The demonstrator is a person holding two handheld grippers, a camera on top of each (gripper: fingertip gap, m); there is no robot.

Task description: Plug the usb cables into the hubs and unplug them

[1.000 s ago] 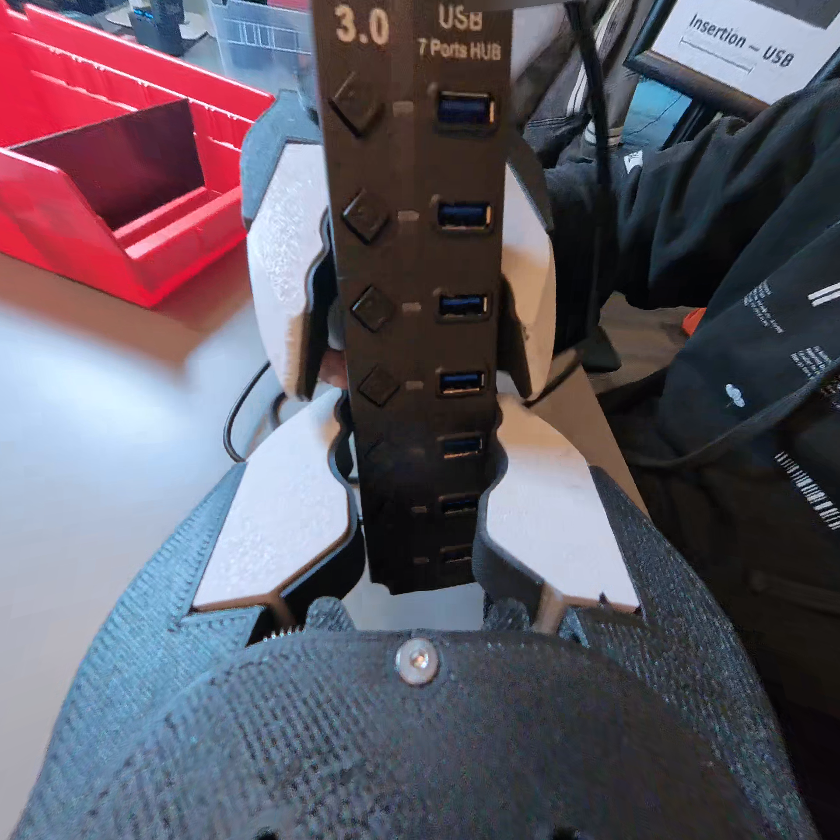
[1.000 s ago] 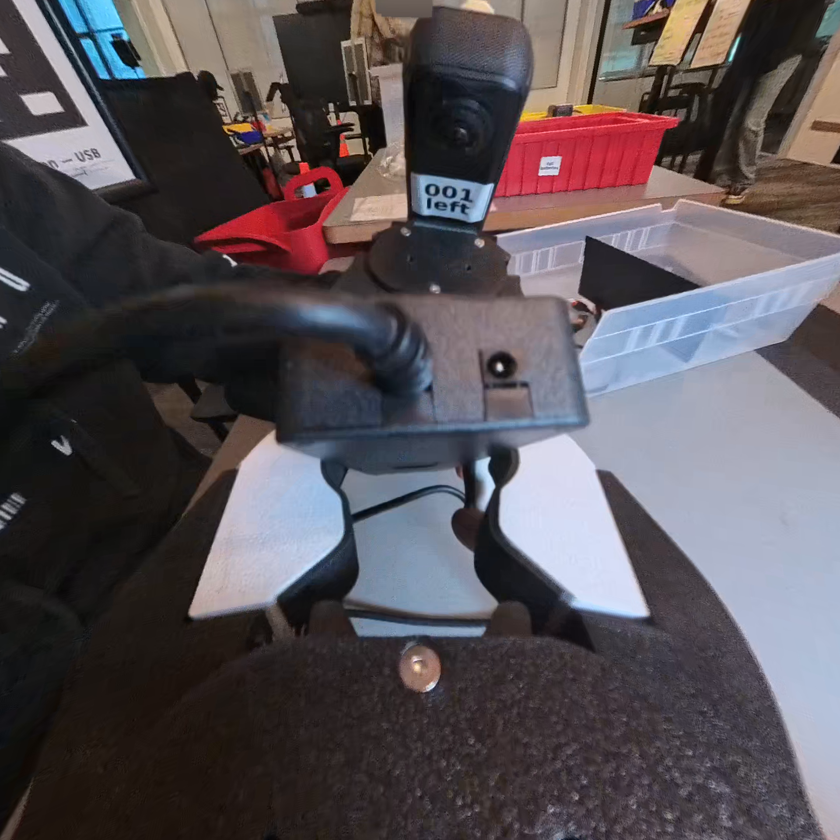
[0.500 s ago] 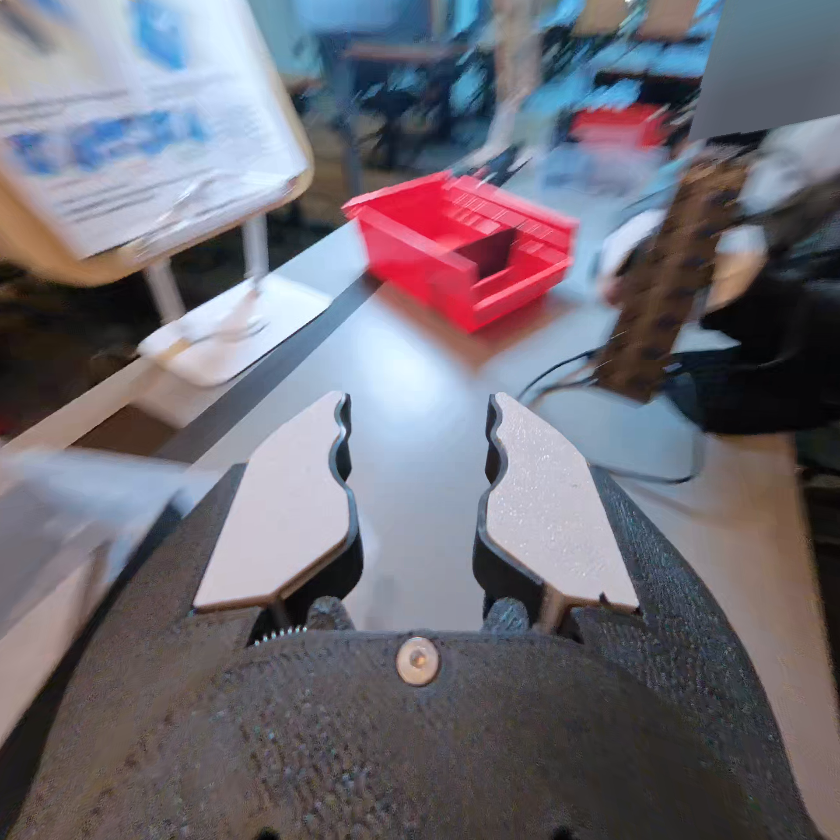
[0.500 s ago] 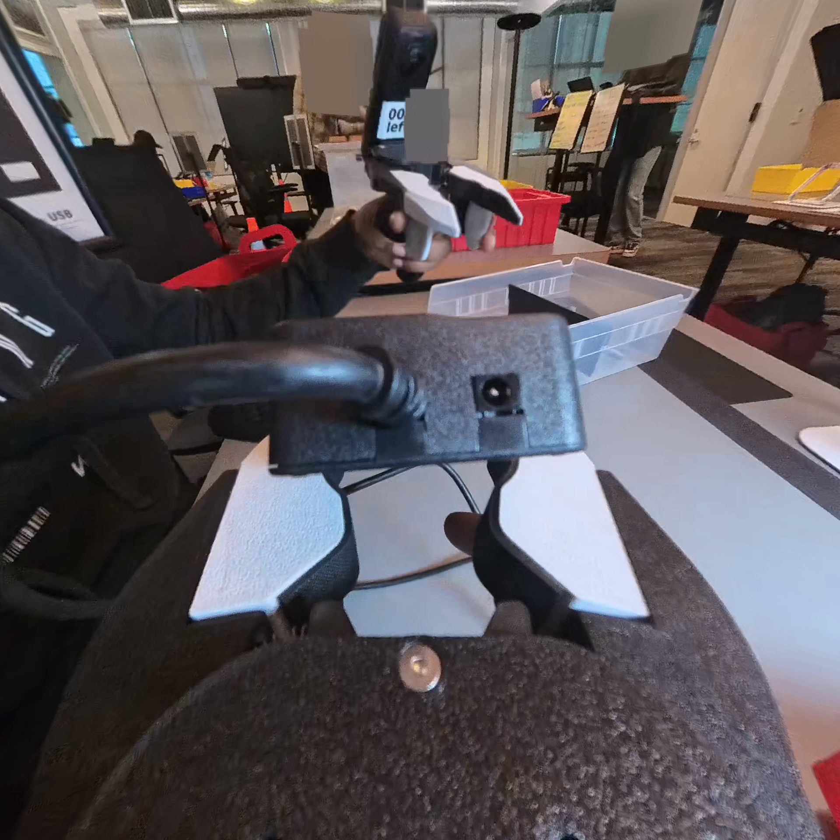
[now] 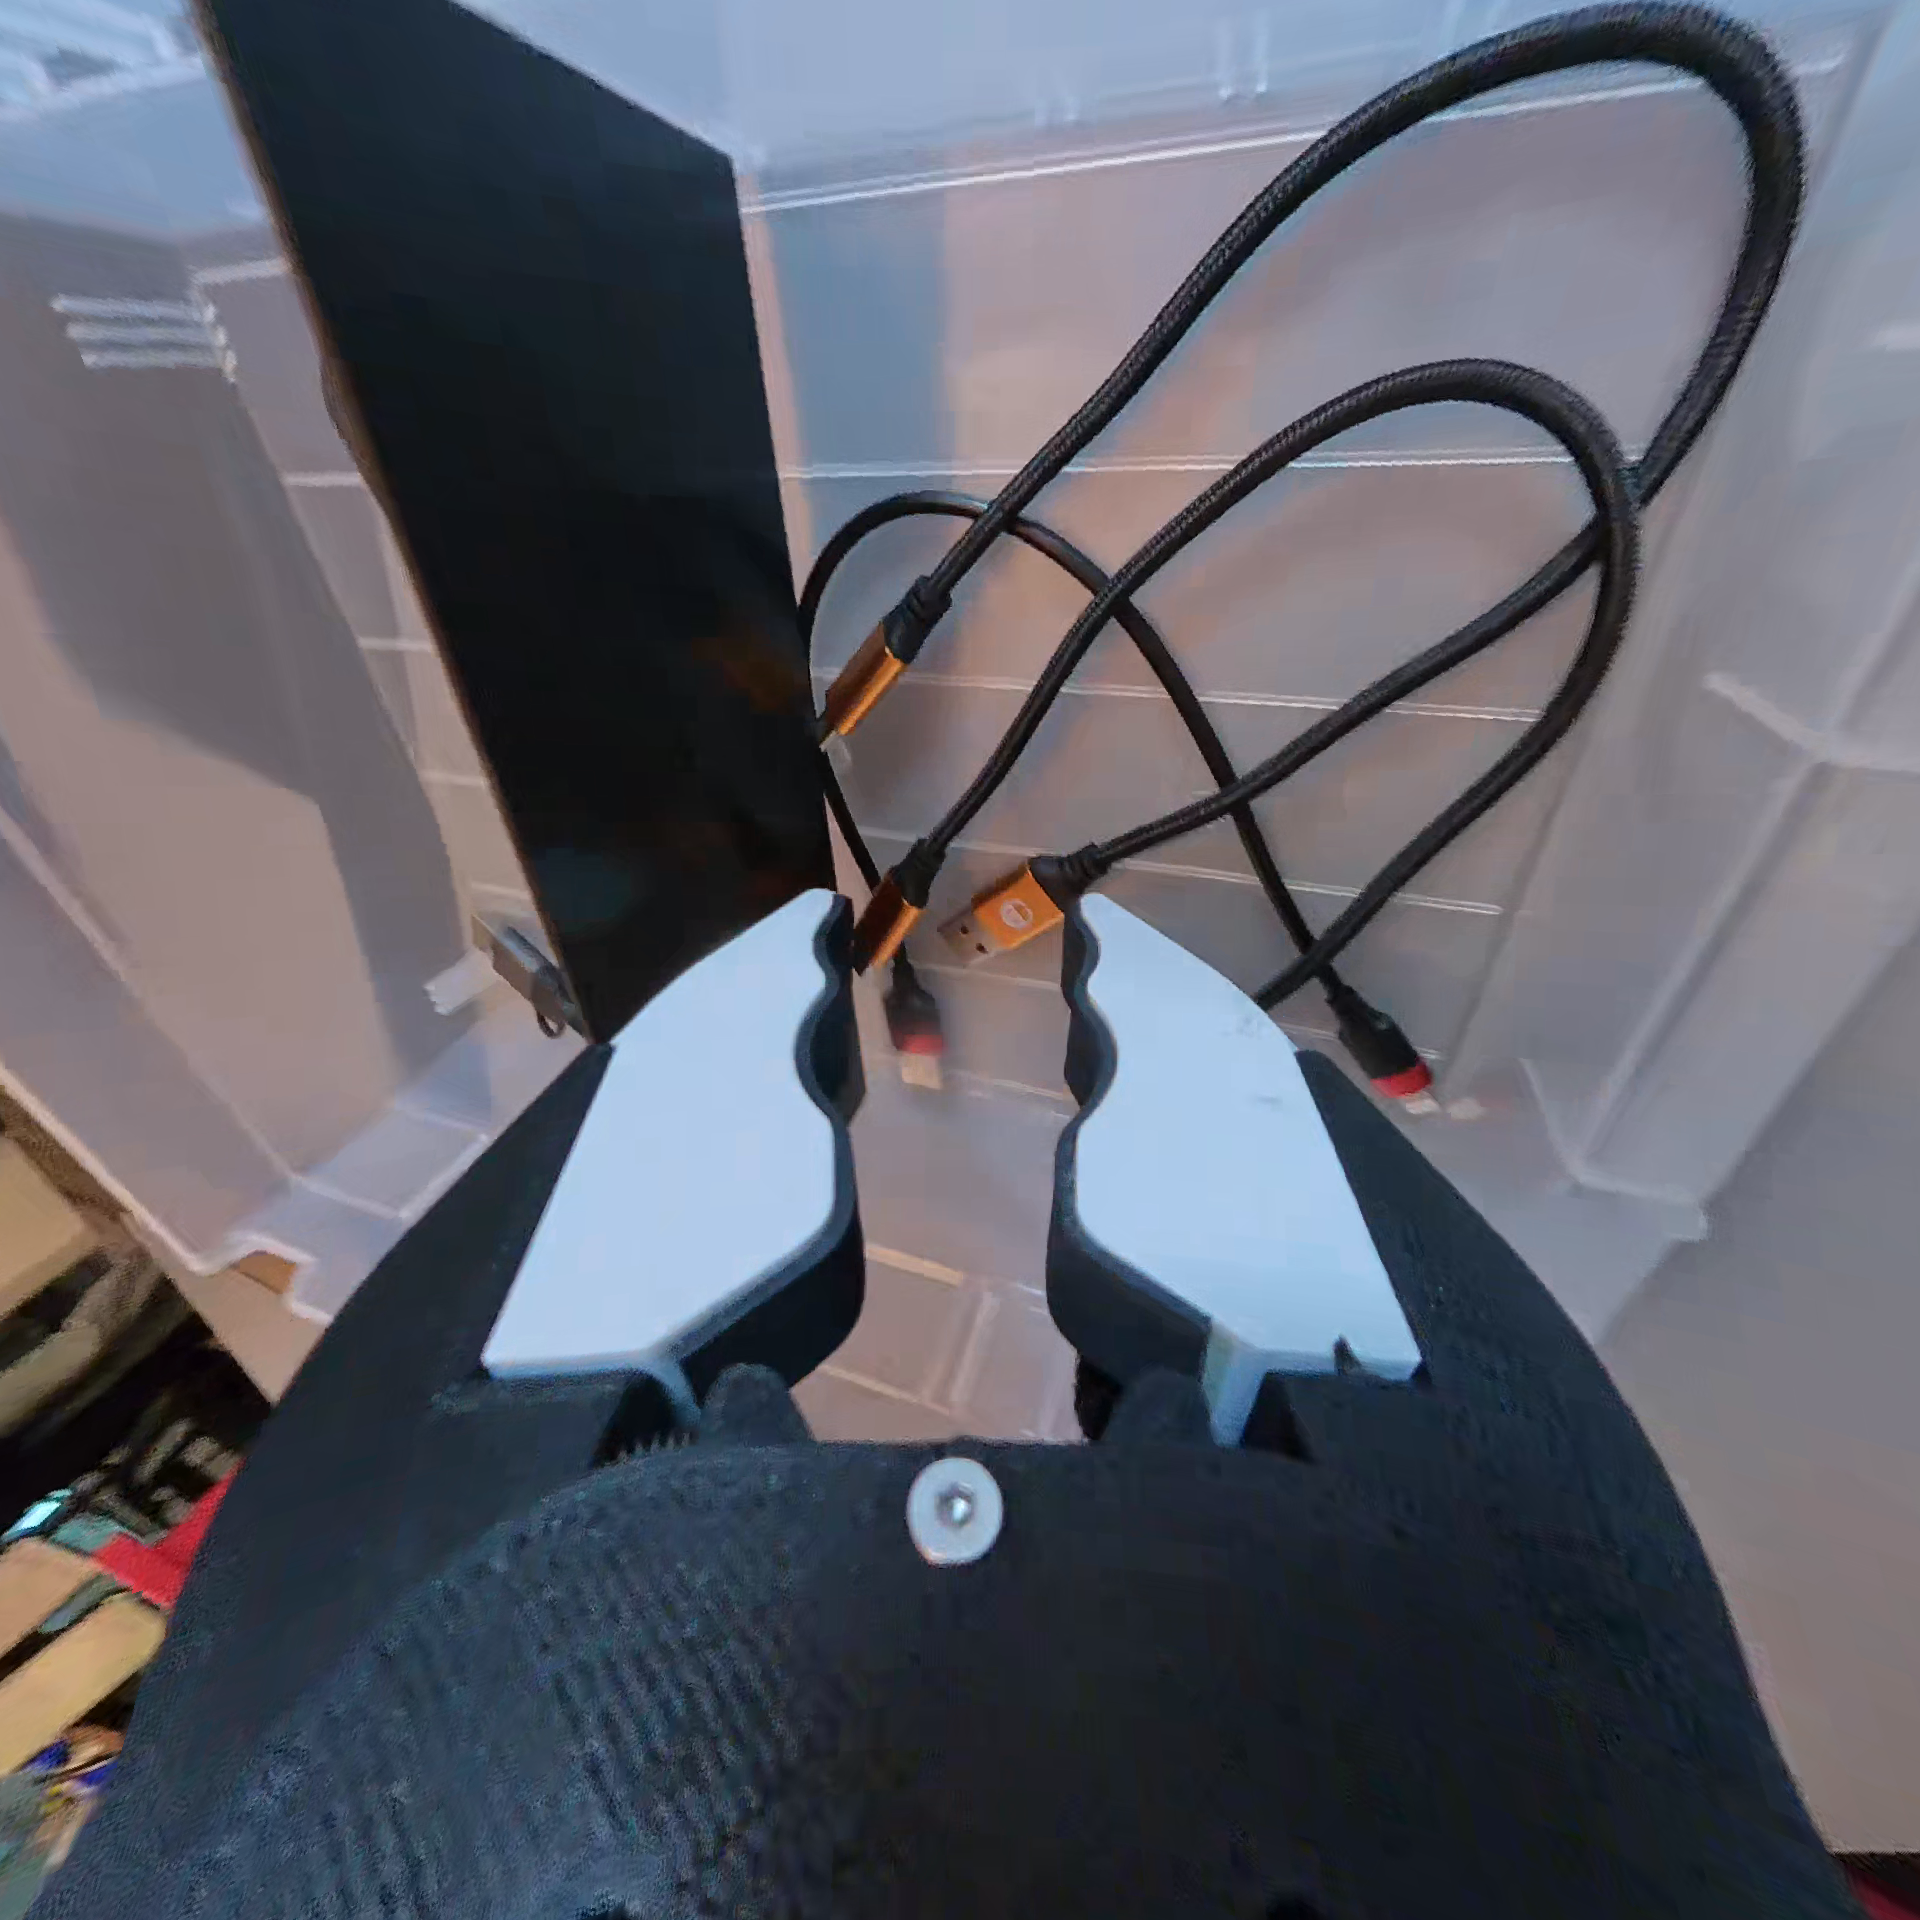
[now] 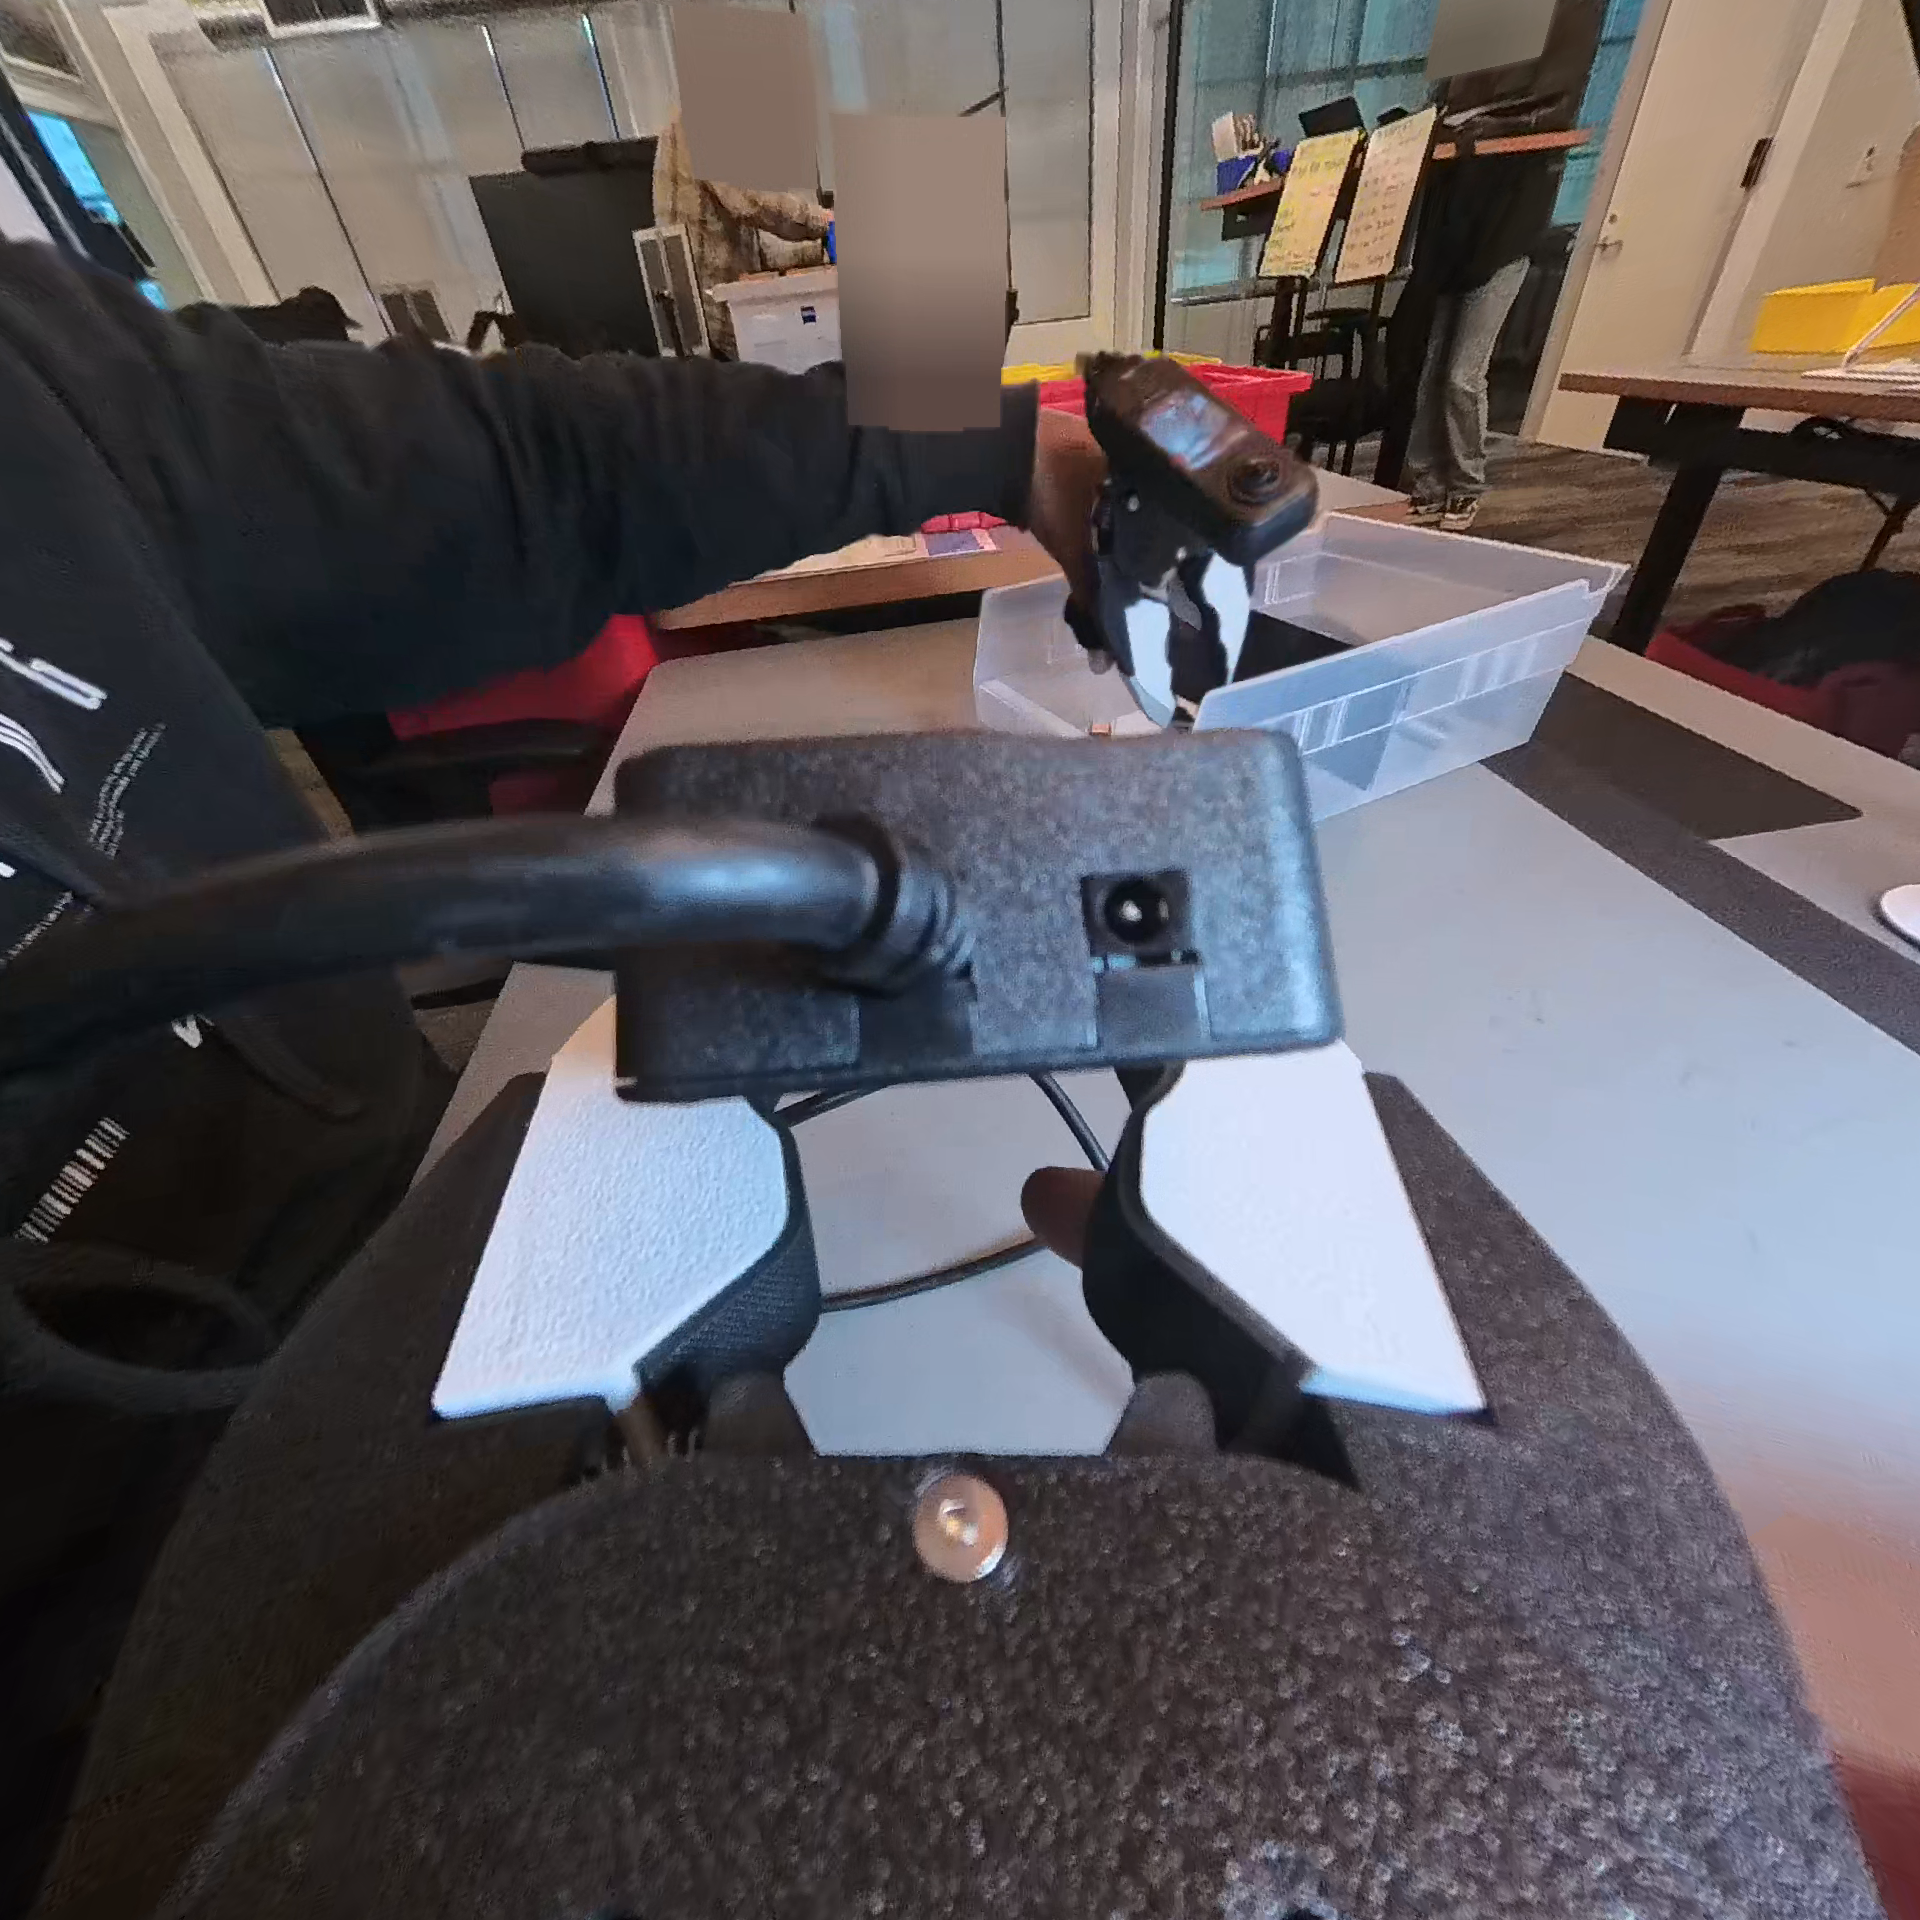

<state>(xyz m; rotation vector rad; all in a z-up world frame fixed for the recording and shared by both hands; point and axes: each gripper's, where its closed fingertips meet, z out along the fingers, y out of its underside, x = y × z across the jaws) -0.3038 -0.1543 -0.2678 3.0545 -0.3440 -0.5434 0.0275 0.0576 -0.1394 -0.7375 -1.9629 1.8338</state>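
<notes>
Having released the black plastic seven-port hub [image 6: 971, 904], now gripped by the right claw [image 6: 956, 1132], the open left claw [image 5: 956, 935] reaches the orange-tipped braided USB cable plug [image 5: 1003, 916] for insertion.

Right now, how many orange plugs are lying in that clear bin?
3. One orange plug beside the black divider, one at the left jaw's tip, one between the jaws. More may be hidden.

clear plastic bin [image 6: 1455, 665] on grey table [image 6: 1558, 1039]; black divider [image 5: 540, 499] inside
</notes>
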